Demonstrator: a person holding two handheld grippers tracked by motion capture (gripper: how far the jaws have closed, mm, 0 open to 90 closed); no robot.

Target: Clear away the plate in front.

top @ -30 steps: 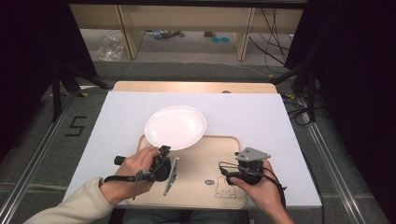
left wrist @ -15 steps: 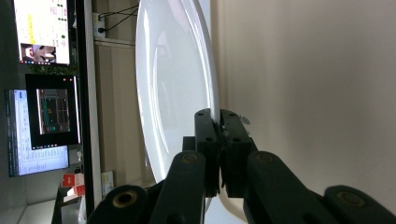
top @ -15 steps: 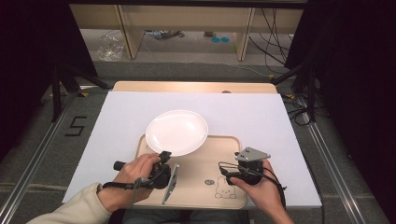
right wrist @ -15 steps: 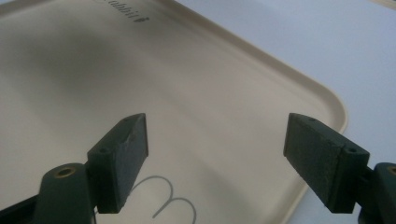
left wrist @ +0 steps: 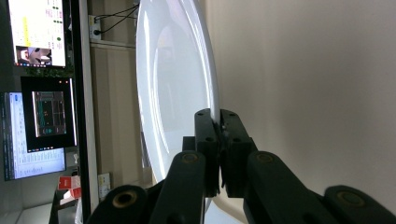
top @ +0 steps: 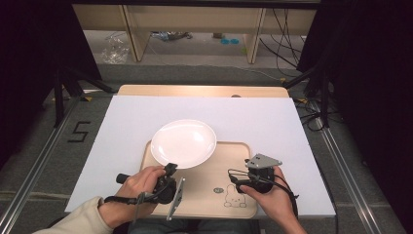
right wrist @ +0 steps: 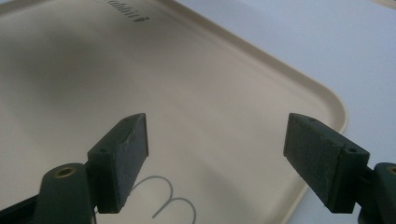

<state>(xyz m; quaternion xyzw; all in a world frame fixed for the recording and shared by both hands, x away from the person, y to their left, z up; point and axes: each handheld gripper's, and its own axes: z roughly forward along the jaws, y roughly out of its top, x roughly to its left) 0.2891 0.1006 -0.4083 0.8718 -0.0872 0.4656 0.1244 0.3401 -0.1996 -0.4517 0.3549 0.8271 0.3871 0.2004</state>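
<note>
Plate [top: 183,143] sits centre frame, overlapping the tray's [top: 210,168] upper-left corner, rest over the white surface [top: 126,122]. Left claw [top: 170,170] pinches the near rim edge-on, jaws clamped tight on it; prob the only way to lift smth this flat. Plate: plain white, glossy, shallow, empty. Right claw [top: 234,178] lower right of centre, jaws wide, nothing between them, hovering over the tray near the rabbit print [top: 233,198], likely on standby.

right gripper [right wrist: 215,158] jaws spread wide, over beige tray [right wrist: 224,93], white table [right wrist: 327,42]
</note>
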